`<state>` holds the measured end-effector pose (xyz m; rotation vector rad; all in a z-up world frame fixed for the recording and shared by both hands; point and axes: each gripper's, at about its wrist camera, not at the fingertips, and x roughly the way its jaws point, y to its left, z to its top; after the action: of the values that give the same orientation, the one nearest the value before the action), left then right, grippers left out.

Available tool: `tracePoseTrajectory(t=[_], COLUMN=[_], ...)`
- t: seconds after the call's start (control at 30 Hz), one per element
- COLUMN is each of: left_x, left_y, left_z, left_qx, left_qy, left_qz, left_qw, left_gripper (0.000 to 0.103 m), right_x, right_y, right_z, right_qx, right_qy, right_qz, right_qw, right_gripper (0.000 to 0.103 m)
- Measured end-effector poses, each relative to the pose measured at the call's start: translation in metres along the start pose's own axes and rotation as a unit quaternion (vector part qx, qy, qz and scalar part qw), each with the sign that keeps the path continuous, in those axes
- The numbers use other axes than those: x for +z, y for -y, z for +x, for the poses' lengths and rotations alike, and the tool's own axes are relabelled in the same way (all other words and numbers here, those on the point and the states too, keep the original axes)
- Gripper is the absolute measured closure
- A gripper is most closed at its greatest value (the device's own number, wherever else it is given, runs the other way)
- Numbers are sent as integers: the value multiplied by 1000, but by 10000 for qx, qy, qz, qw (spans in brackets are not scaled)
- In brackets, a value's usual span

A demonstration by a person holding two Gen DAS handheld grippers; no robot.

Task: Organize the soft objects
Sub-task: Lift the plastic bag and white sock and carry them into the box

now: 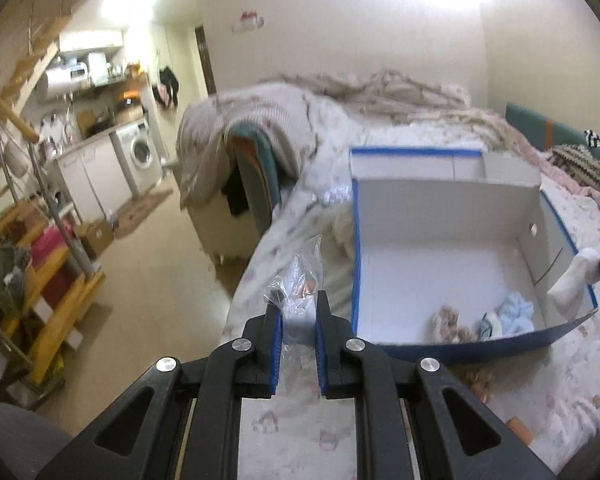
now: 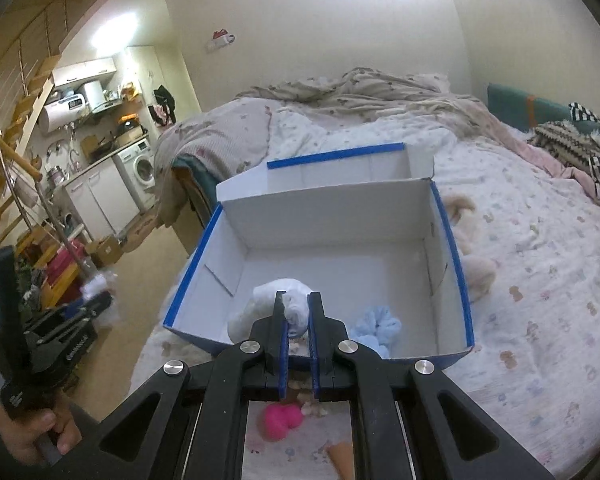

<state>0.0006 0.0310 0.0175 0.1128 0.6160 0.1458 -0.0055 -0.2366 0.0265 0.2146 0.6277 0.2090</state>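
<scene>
A blue-rimmed white cardboard box [image 2: 340, 216] lies open on the bed, also in the left wrist view [image 1: 440, 208]. My right gripper [image 2: 298, 300] is shut on a white sock [image 2: 272, 300] and holds it over the box's near left part; the sock also shows at the right edge of the left wrist view [image 1: 572, 280]. My left gripper [image 1: 298, 300] is shut on a clear plastic bag [image 1: 300, 280], held left of the box above the bed edge. Inside the box lie a light blue fluffy item [image 2: 376, 326] and a beige fluffy item [image 1: 450, 320].
The bed [image 2: 540, 280] has a patterned sheet and a rumpled blanket at the back. A pink soft toy [image 2: 280, 420] and an orange item [image 2: 340, 456] lie under my right gripper. Cream plush pieces [image 2: 476, 268] lie right of the box. Floor, stairs and kitchen are to the left.
</scene>
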Motion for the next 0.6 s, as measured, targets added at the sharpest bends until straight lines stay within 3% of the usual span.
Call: tracePoseTrajectory(t=[0.23,0.4,0.6], left_x=[13,22,41], left_y=[6,9,15], left_z=[-2,12,21], left_qx=[-147,-187,-27], left_qy=[155,-79,30], left_qz=[-57,-155,-163], left_qw=[9998,9997,9999], left_gripper=[90,90,90], right_x=[9,23,37], right_y=[7,15,29], right_z=[-2,1,17], right_qx=[38,-66,-224], right_qy=[71,125,96], right_qz=[70,1,-42], right_qw=[9999,9999,9997], right_gripper=[93,93,93])
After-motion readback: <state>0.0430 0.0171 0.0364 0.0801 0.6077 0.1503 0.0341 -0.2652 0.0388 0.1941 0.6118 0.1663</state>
